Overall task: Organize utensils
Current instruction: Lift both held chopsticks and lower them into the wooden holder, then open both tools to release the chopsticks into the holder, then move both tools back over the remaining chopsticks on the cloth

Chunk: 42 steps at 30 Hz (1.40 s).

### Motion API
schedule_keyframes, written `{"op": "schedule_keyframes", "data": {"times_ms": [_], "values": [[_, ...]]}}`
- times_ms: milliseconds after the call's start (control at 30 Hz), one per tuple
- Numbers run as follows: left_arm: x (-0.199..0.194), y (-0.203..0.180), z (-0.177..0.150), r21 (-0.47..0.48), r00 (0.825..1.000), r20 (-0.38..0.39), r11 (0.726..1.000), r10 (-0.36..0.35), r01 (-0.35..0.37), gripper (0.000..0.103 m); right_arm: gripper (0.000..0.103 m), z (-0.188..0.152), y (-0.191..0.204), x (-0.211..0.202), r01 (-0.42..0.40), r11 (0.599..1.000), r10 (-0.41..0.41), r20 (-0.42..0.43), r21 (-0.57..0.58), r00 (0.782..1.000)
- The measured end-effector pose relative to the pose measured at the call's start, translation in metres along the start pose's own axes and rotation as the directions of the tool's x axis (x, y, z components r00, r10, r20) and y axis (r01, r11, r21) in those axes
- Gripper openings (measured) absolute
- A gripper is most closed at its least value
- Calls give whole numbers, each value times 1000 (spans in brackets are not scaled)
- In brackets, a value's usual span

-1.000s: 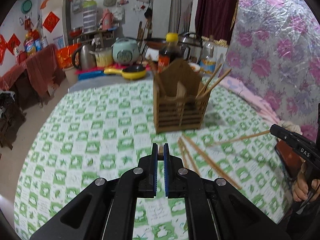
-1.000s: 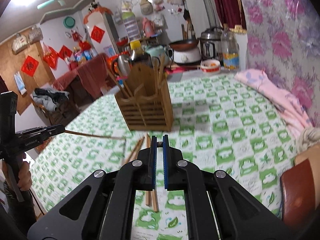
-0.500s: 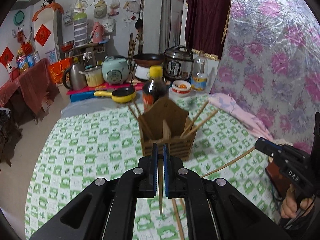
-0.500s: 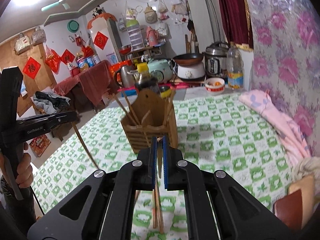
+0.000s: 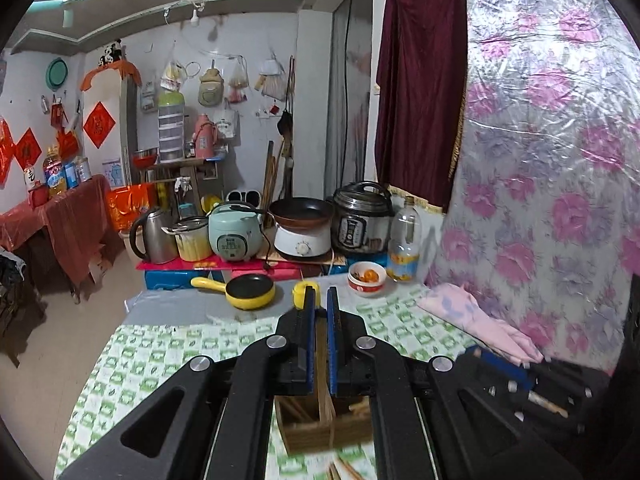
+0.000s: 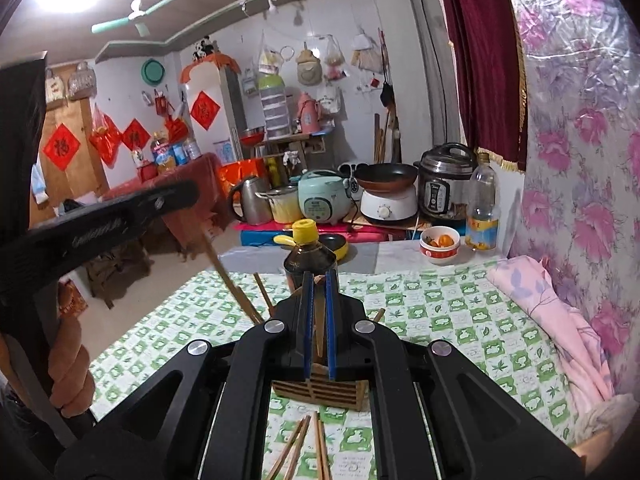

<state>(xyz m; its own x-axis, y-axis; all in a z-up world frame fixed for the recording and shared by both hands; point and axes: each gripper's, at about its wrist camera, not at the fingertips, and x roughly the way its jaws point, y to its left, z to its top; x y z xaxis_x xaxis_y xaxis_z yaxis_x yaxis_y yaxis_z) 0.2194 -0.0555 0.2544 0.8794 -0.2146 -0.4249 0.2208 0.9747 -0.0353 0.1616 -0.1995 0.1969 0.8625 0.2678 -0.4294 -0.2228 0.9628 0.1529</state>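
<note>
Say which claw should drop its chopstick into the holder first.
Probably left: the chopstick in the left claw slants down toward the wooden holder; the right claw holds its own above it.

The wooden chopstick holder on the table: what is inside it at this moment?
Inside the wooden holder, several chopsticks stand leaning, their upper ends showing above the rim. How many there are and the compartments cannot be seen, because the right gripper covers them.

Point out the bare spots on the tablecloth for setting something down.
Free: the green checked tablecloth between the wooden holder and the pink cloth, and its left side. Crowded: loose chopsticks in front of the holder, and the soy bottle behind it.
</note>
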Motion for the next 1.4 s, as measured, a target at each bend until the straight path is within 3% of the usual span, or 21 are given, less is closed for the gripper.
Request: {"op": "schedule_keyframes", "data": {"times_ms": [133, 267, 300, 333, 400, 433, 600, 767, 900, 1133, 1233, 1267, 1333, 1400], "values": [[35, 7, -15, -16, 999, -5, 999, 38, -38, 6, 6, -10, -5, 27, 14, 1000, -13, -39, 11, 999], [64, 23, -40, -53, 996, -88, 999, 5, -10, 6, 8, -19, -11, 56, -23, 999, 26, -125, 26, 992], [67, 26, -47, -56, 994, -107, 998, 9, -15, 13, 10, -22, -13, 62, -33, 999, 37, -148, 33, 988], [67, 29, -53, -57, 993, -121, 998, 13, -20, 39, 12, -26, -18, 64, -34, 998, 42, -157, 55, 987], [63, 34, -63, -66, 992, -126, 997, 22, -31, 77, 12, -30, -20, 62, -43, 996, 54, -157, 73, 986], [59, 36, -67, -70, 993, -114, 997, 30, -38, 81, 12, -34, -22, 59, -47, 996, 59, -155, 82, 986], [44, 46, -91, -77, 989, -147, 996, 32, -44, 91, 21, -51, -26, 46, -80, 990, 98, -155, 117, 983], [33, 57, -118, -120, 980, -192, 990, 46, -70, 96, 48, -73, -35, 35, -147, 966, 185, -174, 213, 967], [24, 66, -151, -143, 968, -247, 987, 42, -79, 97, 61, -97, -45, 29, -201, 936, 265, -204, 288, 943], [20, 81, -229, -131, 915, -398, 983, 65, -127, 97, 77, -159, -66, 26, -177, 910, 298, -294, 376, 908], [26, 94, -261, -163, 873, -486, 976, 49, -146, 97, 83, -186, -82, 33, -132, 892, 292, -329, 432, 898], [31, 100, -273, -180, 844, -535, 970, 41, -161, 97, 84, -194, -87, 36, -124, 881, 301, -338, 457, 892], [37, 110, -287, -224, 813, -582, 959, 14, -177, 97, 85, -210, -99, 47, -111, 846, 336, -360, 522, 870], [42, 118, -295, -275, 793, -608, 944, -24, -182, 97, 85, -221, -107, 54, -75, 824, 344, -391, 562, 853]]}}
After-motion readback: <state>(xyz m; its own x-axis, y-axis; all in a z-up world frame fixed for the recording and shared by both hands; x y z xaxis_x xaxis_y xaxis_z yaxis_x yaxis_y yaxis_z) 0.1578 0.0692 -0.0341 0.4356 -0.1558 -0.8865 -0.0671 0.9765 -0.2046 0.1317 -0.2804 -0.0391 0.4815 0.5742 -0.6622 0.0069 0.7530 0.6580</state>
